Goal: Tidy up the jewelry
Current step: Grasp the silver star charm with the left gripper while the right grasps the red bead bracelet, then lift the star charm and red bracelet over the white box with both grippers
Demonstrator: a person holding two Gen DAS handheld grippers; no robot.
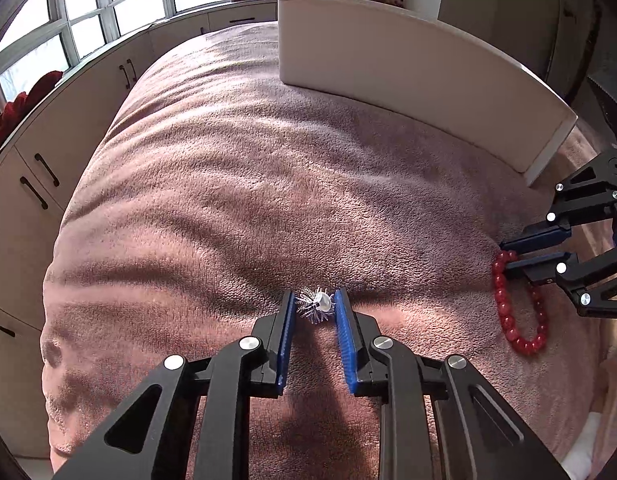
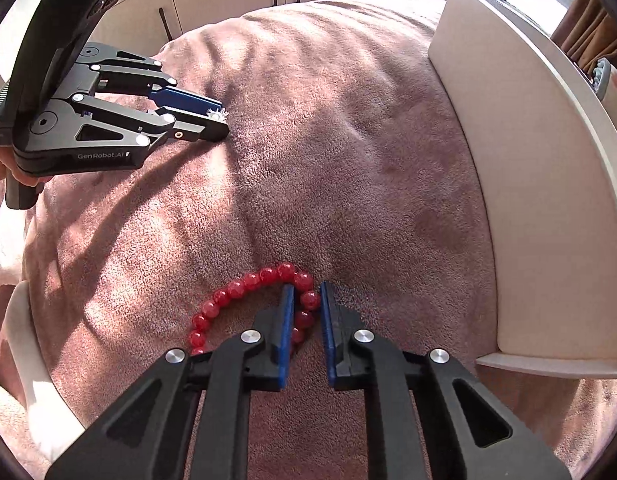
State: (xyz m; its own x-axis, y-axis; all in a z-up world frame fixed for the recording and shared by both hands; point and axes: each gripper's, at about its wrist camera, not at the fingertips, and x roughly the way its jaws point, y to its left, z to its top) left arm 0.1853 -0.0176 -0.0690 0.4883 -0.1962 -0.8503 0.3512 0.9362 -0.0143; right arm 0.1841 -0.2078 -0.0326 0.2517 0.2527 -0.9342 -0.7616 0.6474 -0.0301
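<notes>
A silver spiky brooch with a pearl (image 1: 317, 304) lies on the pink blanket (image 1: 236, 184) between the tips of my left gripper (image 1: 315, 303); the blue pads stand on either side of it with small gaps. It also shows in the right wrist view (image 2: 217, 115). A red bead bracelet (image 2: 252, 300) lies on the blanket. My right gripper (image 2: 307, 294) straddles one strand of it, pads apart with a bead between them. In the left wrist view the bracelet (image 1: 516, 320) and right gripper (image 1: 504, 256) sit at the right.
A white open box or tray (image 1: 408, 76) stands on the blanket beyond both grippers, its tall wall facing me; it also shows in the right wrist view (image 2: 528, 200). Cream cabinets (image 1: 36, 176) and windows run along the bed's far side.
</notes>
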